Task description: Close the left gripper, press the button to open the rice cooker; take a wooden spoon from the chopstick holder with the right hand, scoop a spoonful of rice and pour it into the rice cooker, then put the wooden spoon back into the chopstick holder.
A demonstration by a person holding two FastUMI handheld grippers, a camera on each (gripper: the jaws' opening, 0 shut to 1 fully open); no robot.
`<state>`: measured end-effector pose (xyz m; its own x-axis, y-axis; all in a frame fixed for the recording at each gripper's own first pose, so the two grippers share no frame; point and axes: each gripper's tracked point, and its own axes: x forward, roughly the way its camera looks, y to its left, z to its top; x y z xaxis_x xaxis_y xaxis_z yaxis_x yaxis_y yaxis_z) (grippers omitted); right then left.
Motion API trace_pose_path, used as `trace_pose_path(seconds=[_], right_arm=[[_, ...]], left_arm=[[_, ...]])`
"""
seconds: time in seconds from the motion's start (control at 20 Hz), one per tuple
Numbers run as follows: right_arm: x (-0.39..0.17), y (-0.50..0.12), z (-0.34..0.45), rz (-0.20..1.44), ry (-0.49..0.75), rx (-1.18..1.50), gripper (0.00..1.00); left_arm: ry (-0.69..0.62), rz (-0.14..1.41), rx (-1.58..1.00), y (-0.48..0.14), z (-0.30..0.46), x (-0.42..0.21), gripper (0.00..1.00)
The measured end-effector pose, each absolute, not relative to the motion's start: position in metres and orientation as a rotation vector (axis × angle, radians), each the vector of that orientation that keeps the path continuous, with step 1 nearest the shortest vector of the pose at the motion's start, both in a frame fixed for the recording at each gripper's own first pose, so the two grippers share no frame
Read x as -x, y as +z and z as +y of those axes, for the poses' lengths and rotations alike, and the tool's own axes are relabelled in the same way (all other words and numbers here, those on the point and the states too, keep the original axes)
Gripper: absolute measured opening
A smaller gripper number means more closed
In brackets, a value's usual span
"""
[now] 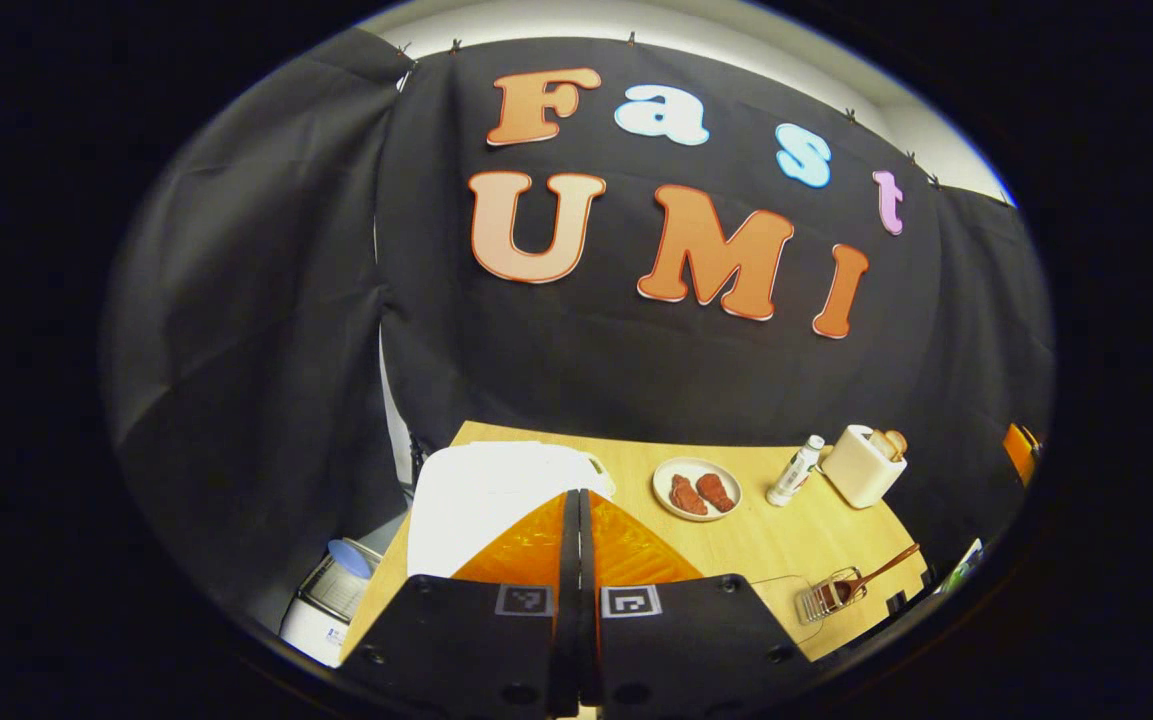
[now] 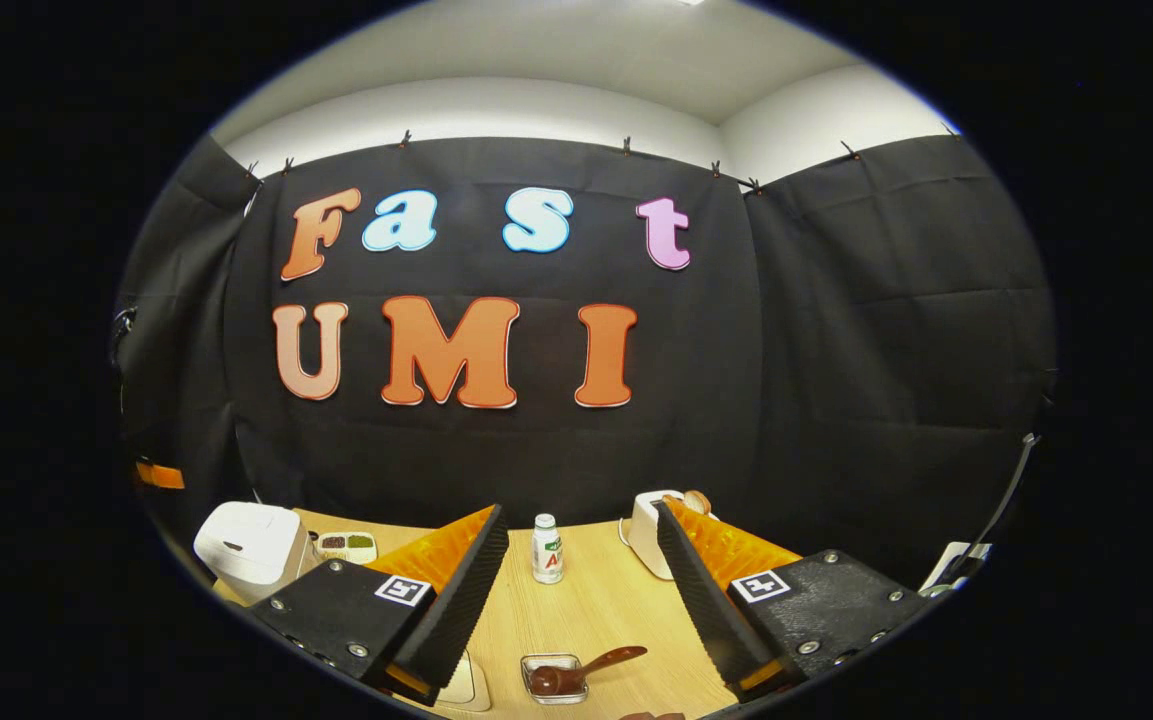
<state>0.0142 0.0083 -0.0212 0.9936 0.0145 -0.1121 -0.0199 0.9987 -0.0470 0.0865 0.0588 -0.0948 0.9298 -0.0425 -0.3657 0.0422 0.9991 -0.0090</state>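
Wooden table [image 2: 596,610] | bottle [image 2: 547,549], toaster [image 2: 644,535] between open right claw [image 2: 581,600]

On the left gripper [image 1: 578,520] we see black matte finger mounts studded with round screws, each bearing a small square black-and-white marker. The right gripper [image 2: 581,560] shows us the same black screwed plates and square markers, with ridged, ribbed inner faces on its fingers.

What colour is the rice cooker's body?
White; the rice cooker shows best in the right gripper view, at the table's left end.
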Motion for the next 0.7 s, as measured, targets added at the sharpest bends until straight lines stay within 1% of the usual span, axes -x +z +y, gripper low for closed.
trace_pose_path(seconds=[0.4,0.7], right_arm=[[-0.009,-0.045,-0.006,0.172,-0.009,0.052,0.94],[-0.007,-0.053,-0.008,0.193,-0.011,0.049,0.94]], left_arm=[[-0.116,0.603,0.004,-0.157,0.064,-0.131,0.05],[-0.110,0.712,0.014,-0.202,0.071,-0.141,0.05]])
